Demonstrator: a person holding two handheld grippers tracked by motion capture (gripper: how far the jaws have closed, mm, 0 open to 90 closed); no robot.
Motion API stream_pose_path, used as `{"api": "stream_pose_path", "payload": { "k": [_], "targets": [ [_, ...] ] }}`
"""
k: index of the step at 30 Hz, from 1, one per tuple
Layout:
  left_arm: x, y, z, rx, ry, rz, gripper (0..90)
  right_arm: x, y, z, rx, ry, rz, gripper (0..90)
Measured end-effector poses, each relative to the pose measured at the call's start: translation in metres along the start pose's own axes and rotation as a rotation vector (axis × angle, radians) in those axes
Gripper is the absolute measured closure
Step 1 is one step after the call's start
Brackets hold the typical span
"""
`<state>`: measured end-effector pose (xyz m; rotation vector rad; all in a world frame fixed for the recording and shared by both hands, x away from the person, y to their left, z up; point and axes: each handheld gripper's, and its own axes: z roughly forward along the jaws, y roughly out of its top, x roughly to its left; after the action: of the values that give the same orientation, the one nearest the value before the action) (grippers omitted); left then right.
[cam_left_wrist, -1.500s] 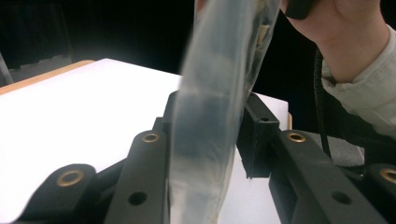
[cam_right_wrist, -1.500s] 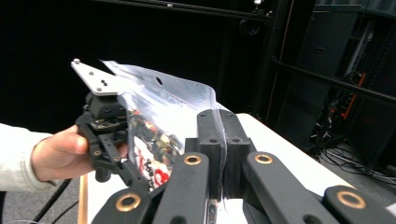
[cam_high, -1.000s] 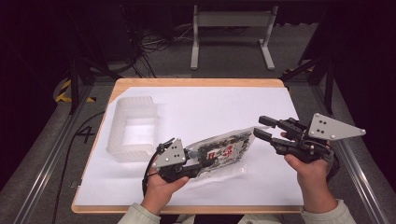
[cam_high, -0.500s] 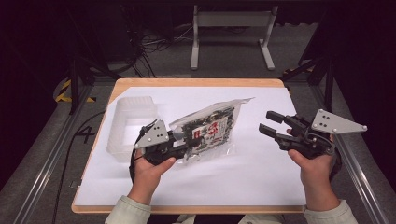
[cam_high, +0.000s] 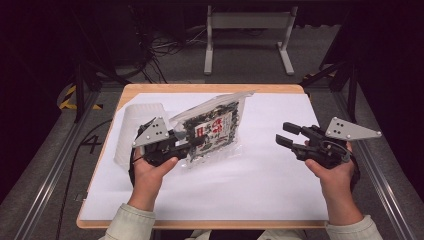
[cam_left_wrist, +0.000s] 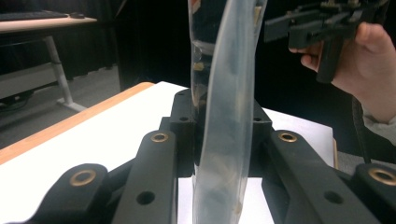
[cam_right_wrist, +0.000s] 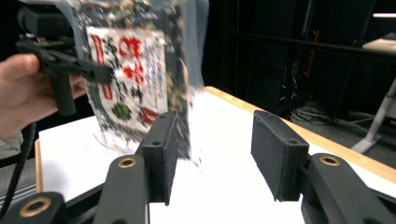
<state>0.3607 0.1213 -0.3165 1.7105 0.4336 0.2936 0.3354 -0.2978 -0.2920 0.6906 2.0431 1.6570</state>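
above table (cam_high: 280, 195), packet (cam_high: 212, 131) in left gripper (cam_high: 197, 144)

The left tongs (cam_high: 200, 142), clamped on the clear snack packet (cam_high: 215, 131), are now farther left and higher than a second ago. The packet, which lay flat on the desk (cam_high: 270, 180) then, now stands tilted up off it. The right tongs (cam_high: 283, 134) sit slightly lower, their jaws a little wider, with nothing between them.
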Motion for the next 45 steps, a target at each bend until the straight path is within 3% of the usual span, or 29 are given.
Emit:
{"api": "stream_pose_path", "payload": {
  "k": [16, 27, 45],
  "targets": [
    [0.02, 0.008, -0.024, -0.036, 0.072, -0.004, 73.0, -0.018, -0.019, -0.008, 0.054, -0.045, 0.061, 51.8],
    [0.03, 0.009, -0.042, -0.046, 0.107, 0.041, 73.0, -0.024, -0.025, -0.008, 0.06, -0.049, 0.071, 51.1],
    [0.055, -0.001, -0.083, -0.077, 0.261, 0.026, 73.0, -0.027, -0.027, -0.004, 0.064, -0.041, 0.082, 50.9]
  ]
}}
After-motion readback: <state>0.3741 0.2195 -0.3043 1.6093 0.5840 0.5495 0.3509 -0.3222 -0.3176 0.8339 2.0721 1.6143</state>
